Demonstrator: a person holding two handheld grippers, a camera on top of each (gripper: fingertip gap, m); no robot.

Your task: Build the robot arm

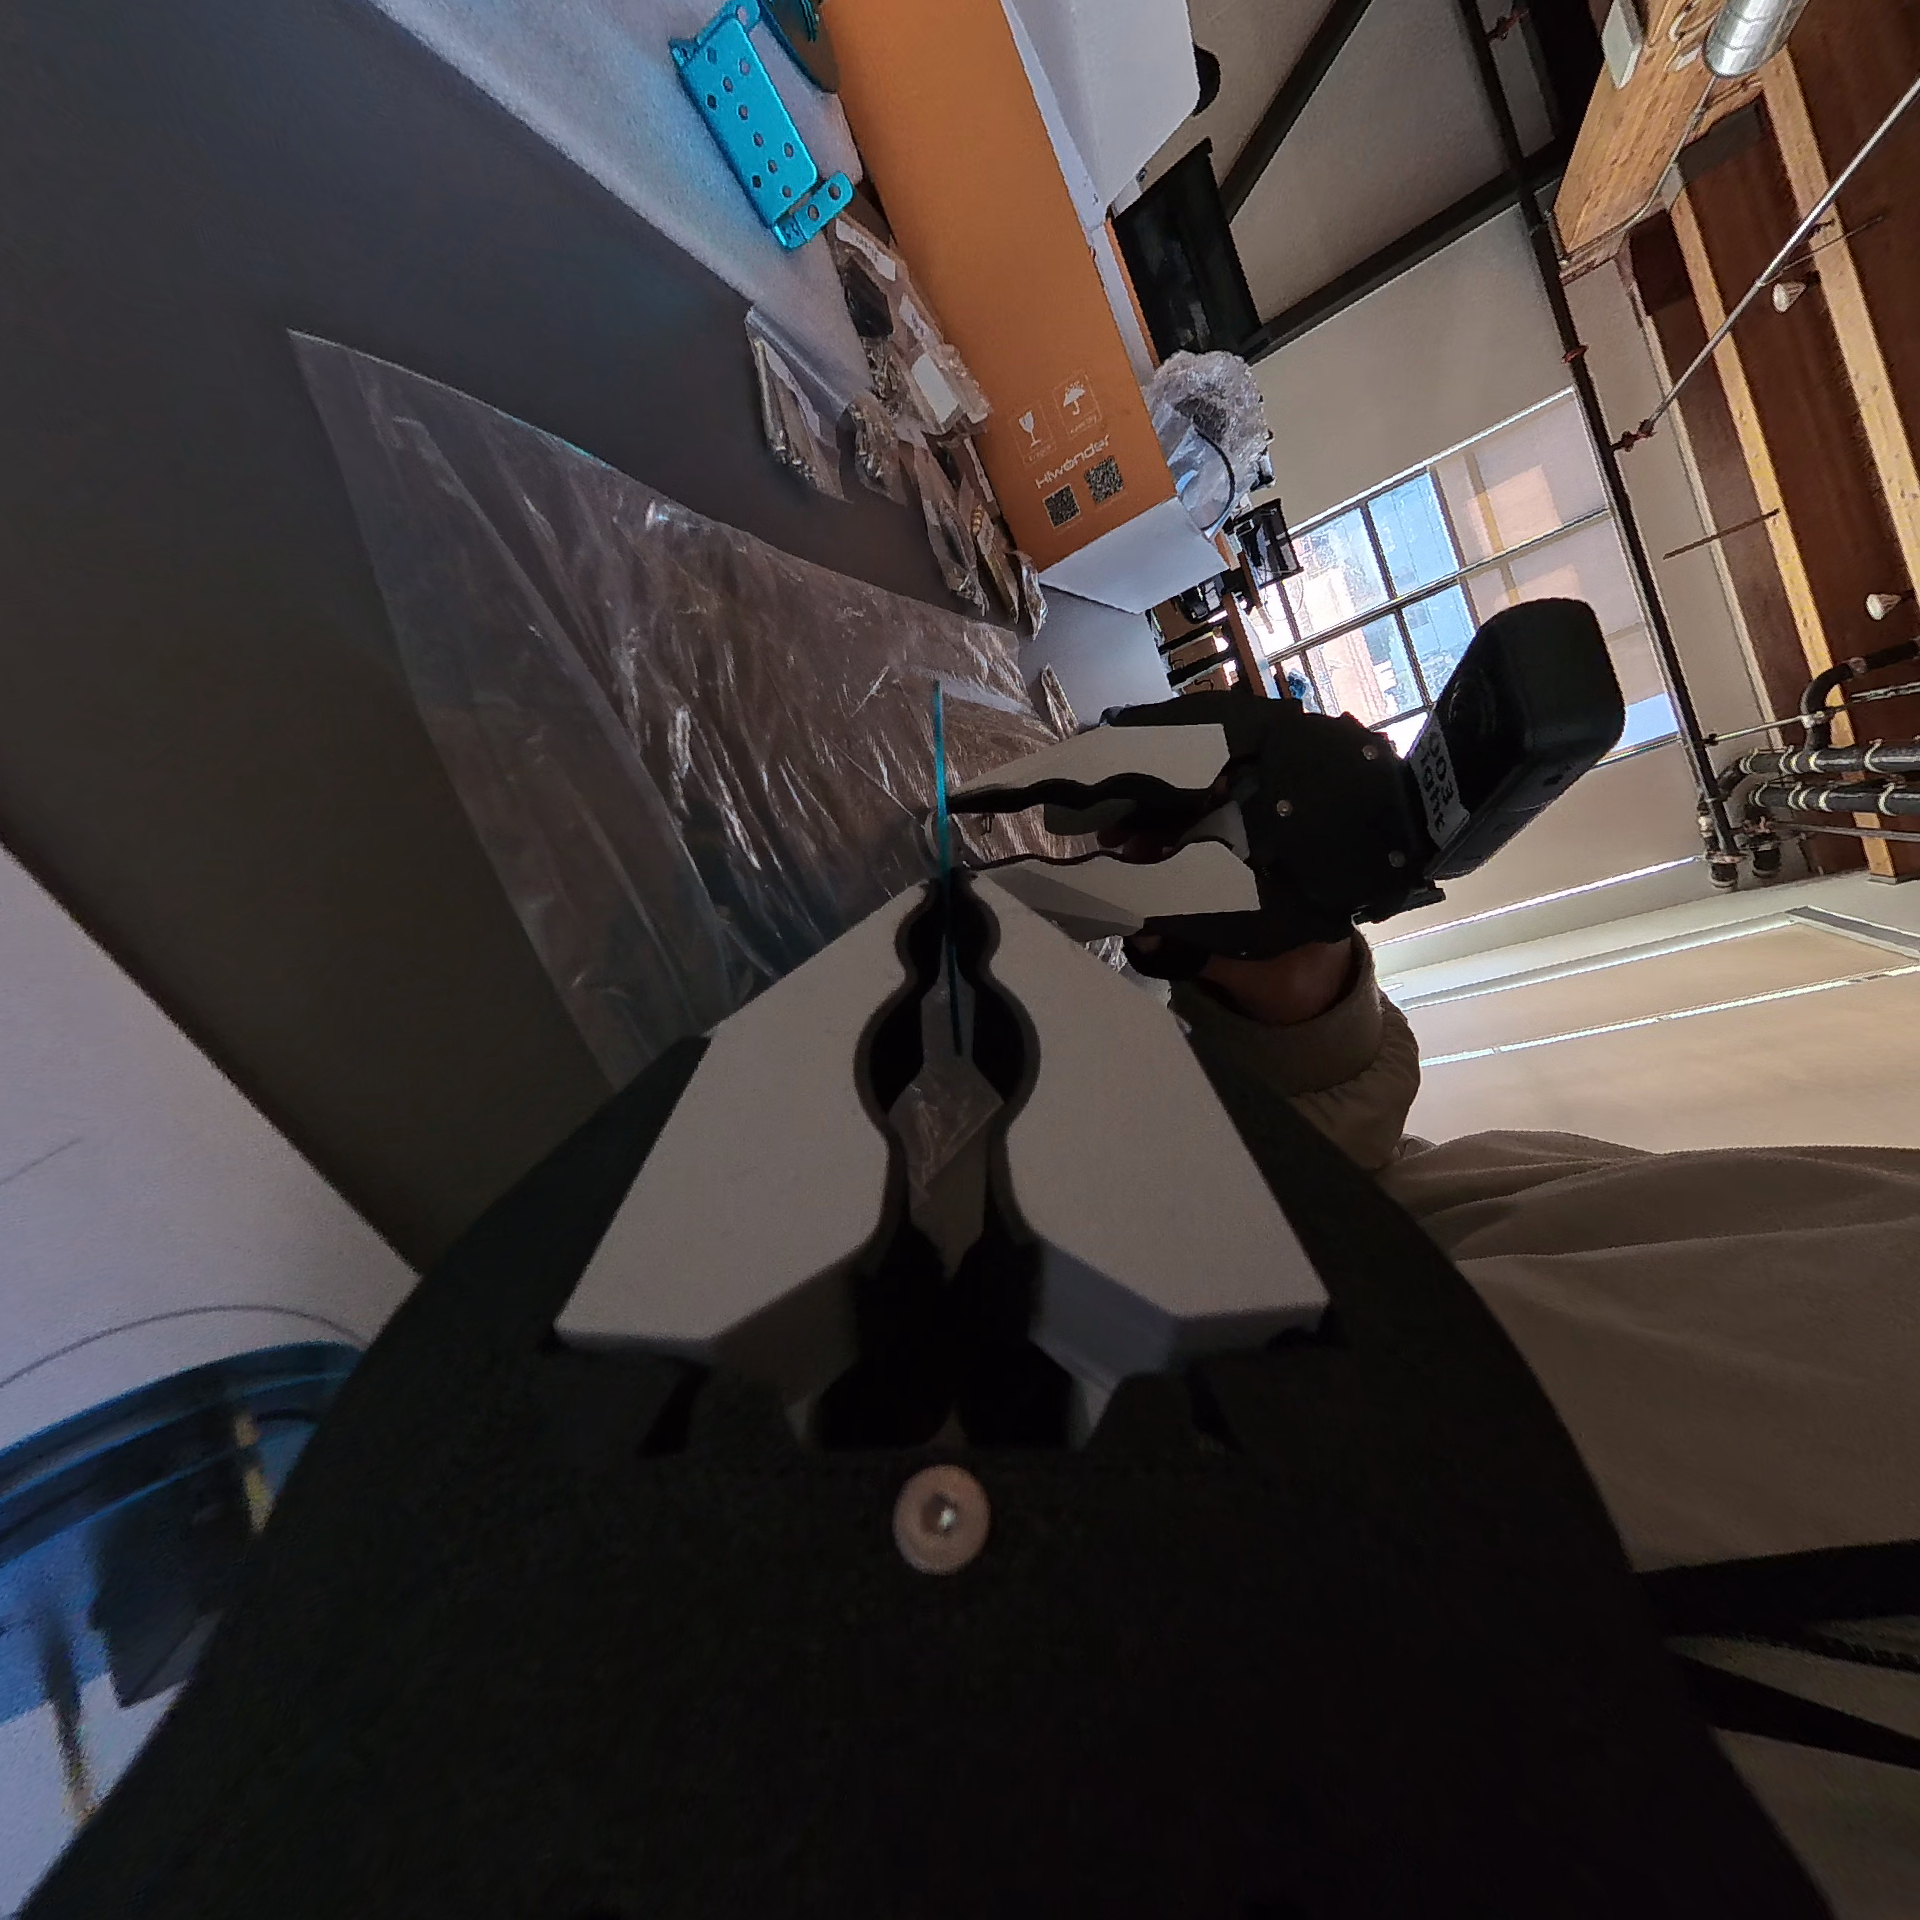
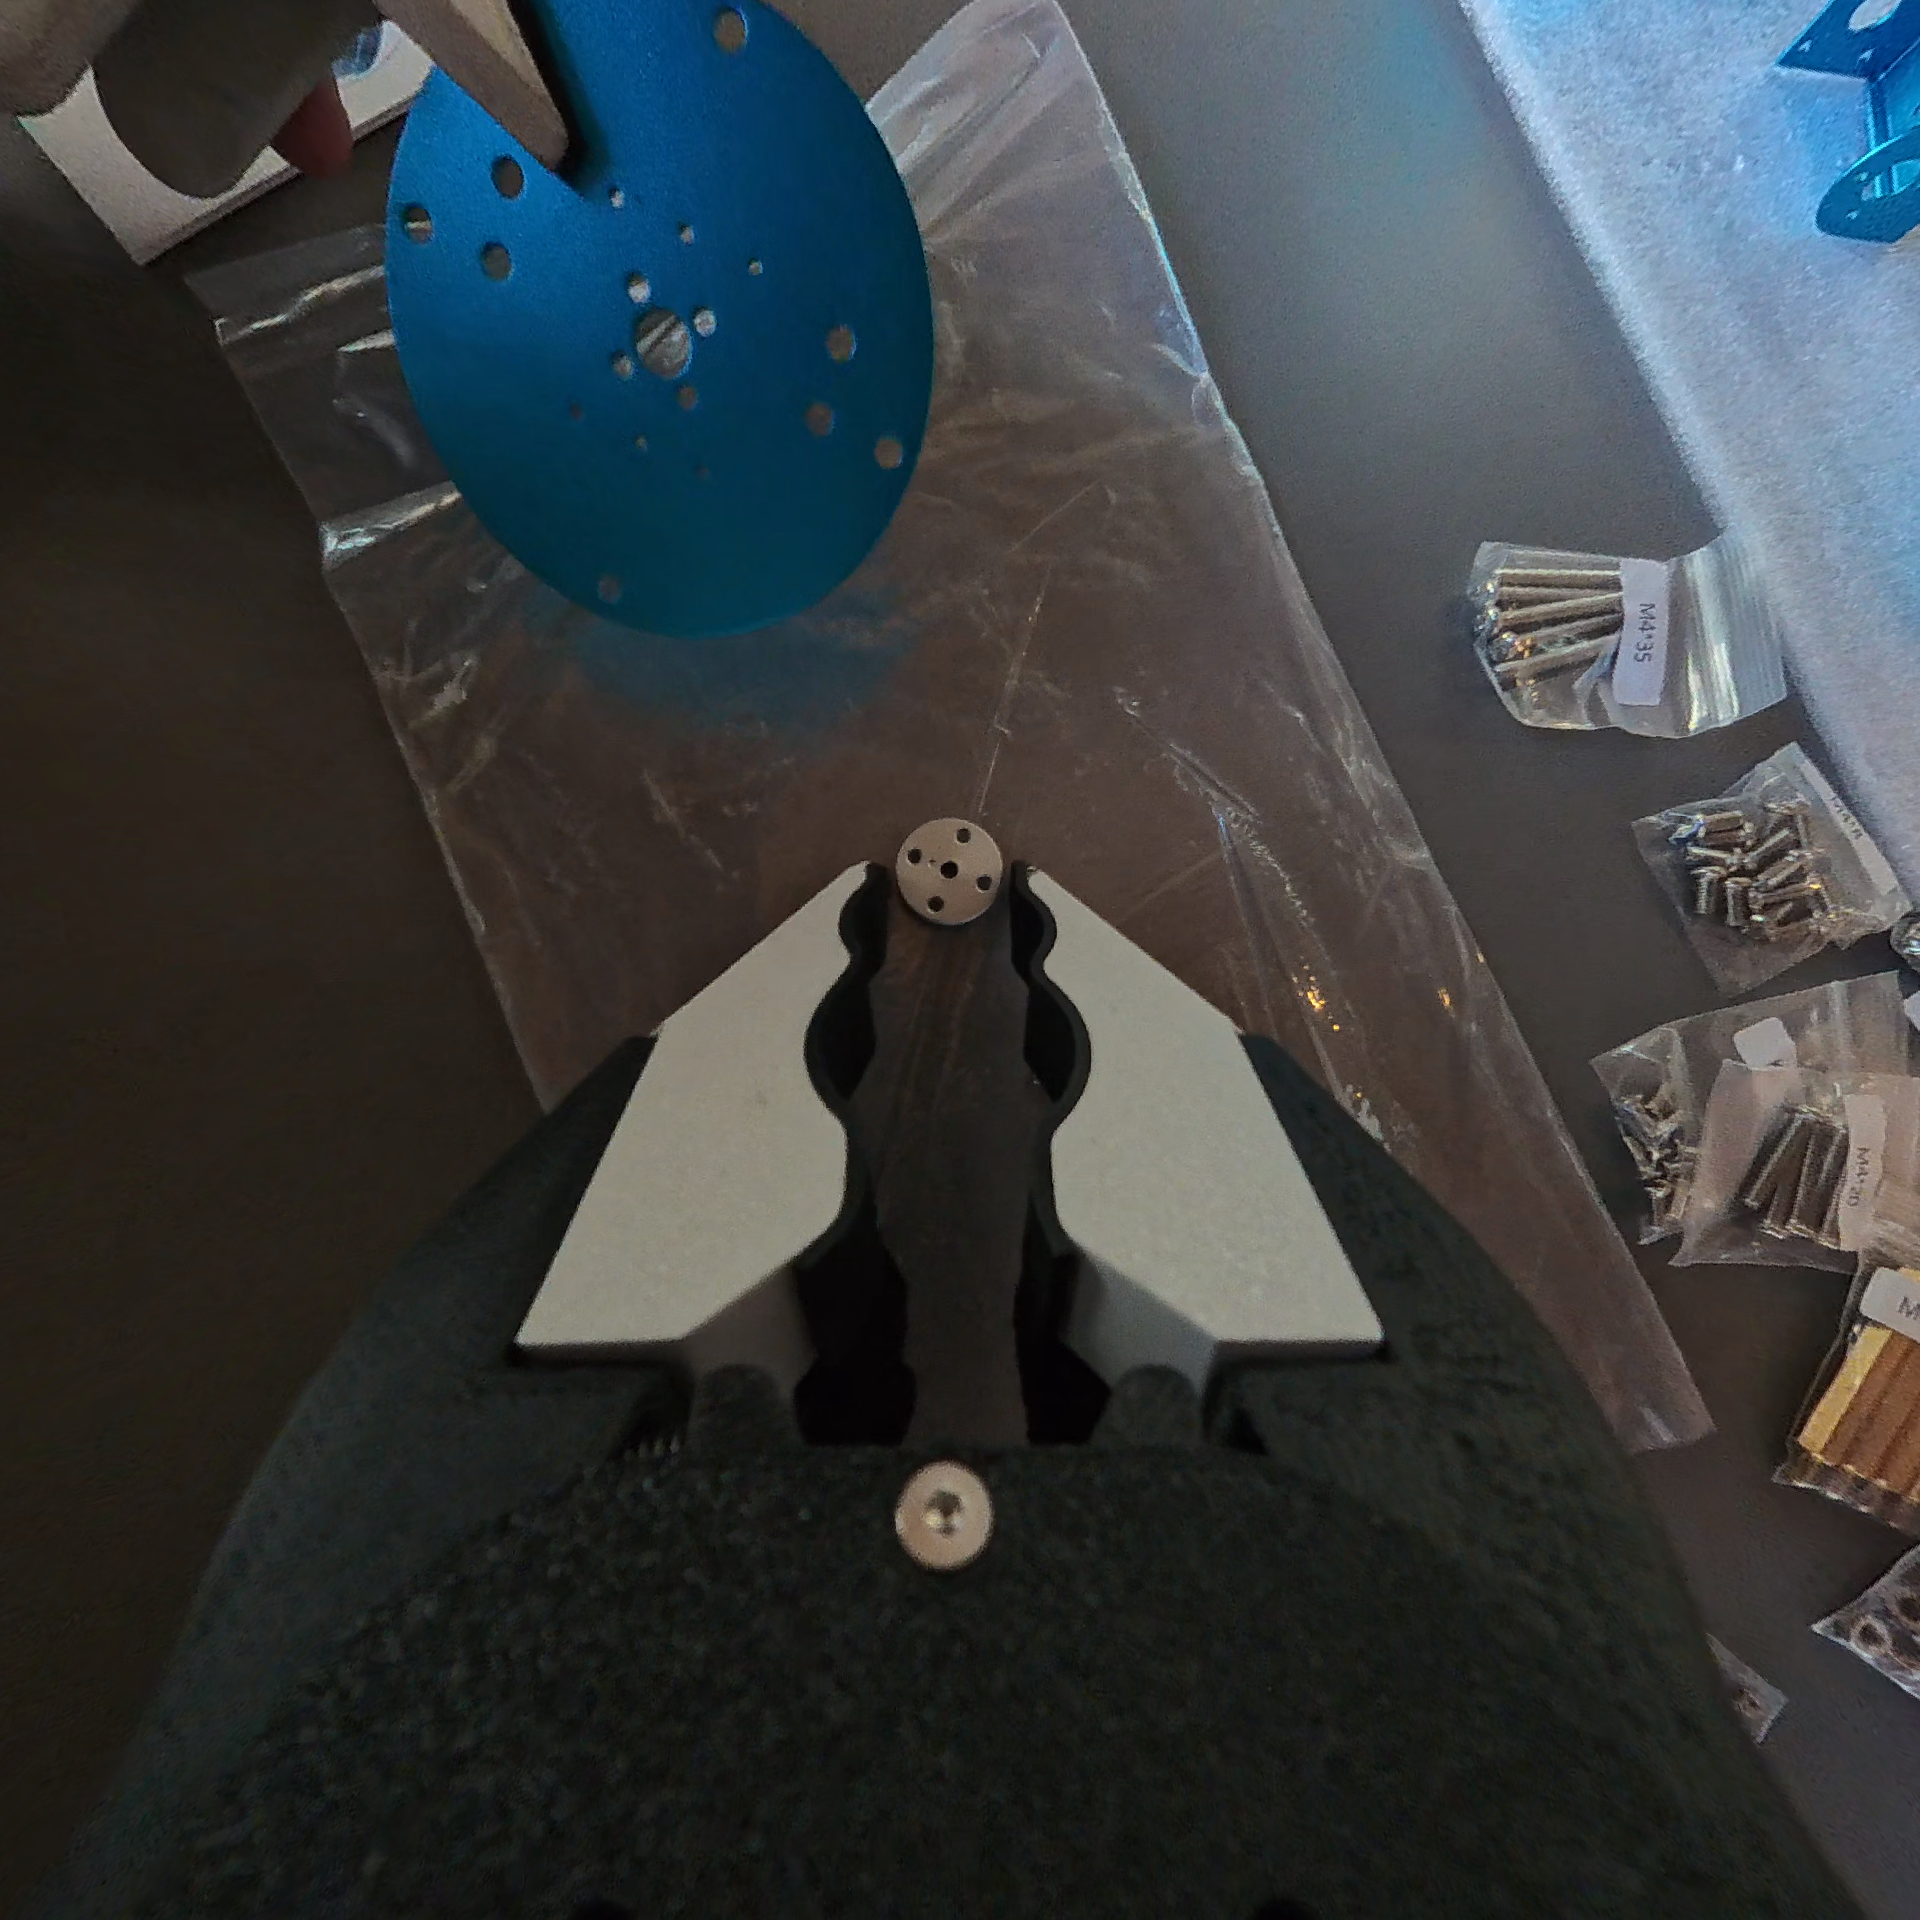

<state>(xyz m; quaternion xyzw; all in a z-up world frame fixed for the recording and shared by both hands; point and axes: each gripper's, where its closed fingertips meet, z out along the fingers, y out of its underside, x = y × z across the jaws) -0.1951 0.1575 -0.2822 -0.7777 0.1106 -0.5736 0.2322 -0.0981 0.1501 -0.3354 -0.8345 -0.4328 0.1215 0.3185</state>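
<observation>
Holding a blue round plate (image 2: 655, 312) by its edge, our left gripper (image 1: 948, 894) has its fingers (image 1: 821, 1049) closed narrow on the thin metal, which shows edge-on in the left wrist view. Our right gripper (image 2: 951, 868) pinches a small silver hub (image 2: 950, 869) with several holes between its fingertips, just below the plate and apart from it in the right wrist view. Both hang over a clear plastic bag (image 2: 1091, 644) lying flat on the dark counter (image 2: 156, 779). We see small bags of screws (image 2: 1558, 644) to the right, near a white foam sheet (image 2: 1662, 260), and an orange box (image 1: 987, 260) farther back.
</observation>
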